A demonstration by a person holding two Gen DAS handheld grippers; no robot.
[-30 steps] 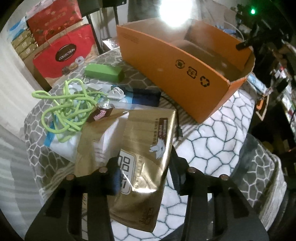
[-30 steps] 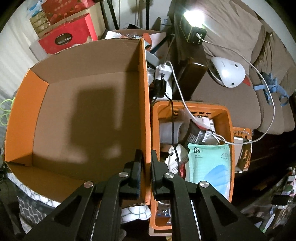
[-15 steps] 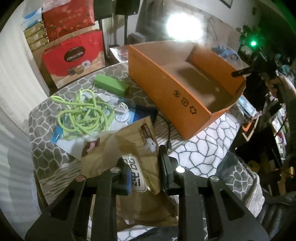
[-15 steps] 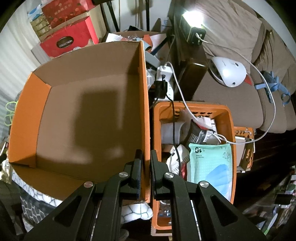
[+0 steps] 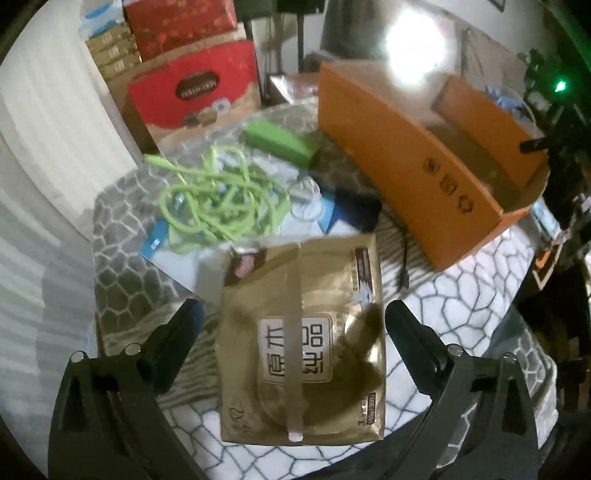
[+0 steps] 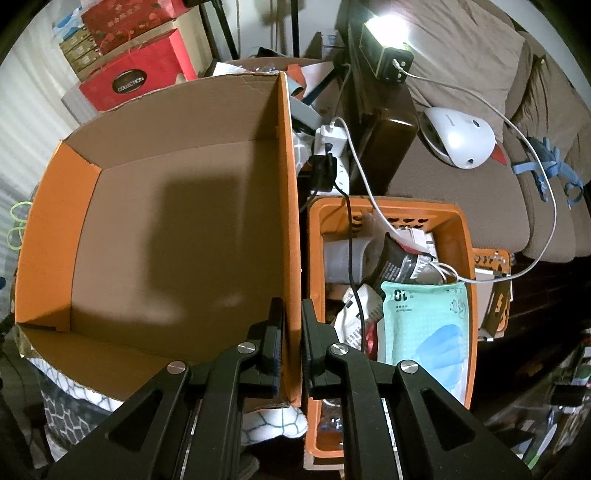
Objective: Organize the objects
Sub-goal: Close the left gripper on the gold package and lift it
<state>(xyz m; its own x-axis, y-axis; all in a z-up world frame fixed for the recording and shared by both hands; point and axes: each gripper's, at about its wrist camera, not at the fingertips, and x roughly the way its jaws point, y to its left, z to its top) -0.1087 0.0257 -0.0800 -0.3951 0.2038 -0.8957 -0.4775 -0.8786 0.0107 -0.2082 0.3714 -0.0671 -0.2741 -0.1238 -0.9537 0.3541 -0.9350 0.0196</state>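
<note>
Gold pouch (image 5: pixel 303 343) lies flat on the patterned cloth (image 5: pixel 472 295) that covers the table, between the spread fingers of the left gripper (image 5: pixel 291 317) but touched by neither — the jaws are opening and the pads stand clear of its two long edges. A pale strip runs down the pouch's middle and a white label with large characters sits across it. Just beyond its far edge lies a tangle of lime-green cord (image 5: pixel 218 199) on a white and blue packet (image 5: pixel 173 254), with a green block (image 5: pixel 280 142) farther back and a dark flat item (image 5: pixel 354 214) beside a thin black cable (image 5: pixel 404 266). To the right stands the orange cardboard box (image 5: pixel 417 166), open at the top, its inside bare brown card. The right gripper (image 6: pixel 293 347) points steeply down and is clamped on the box's right wall (image 6: pixel 290 236), one finger inside and one outside. Right beside that wall, lower down, an orange plastic basket (image 6: pixel 467 258) holds a mint-green pouch (image 6: pixel 424 332), a dark packet and other wrappers, with white and black cables trailing into it. Behind are a brown sofa (image 6: pixel 461 177) with a white device (image 6: pixel 458 136) on it, a bright lamp (image 6: pixel 380 18), and red gift boxes (image 5: pixel 192 88) stacked by a pale wall.
</note>
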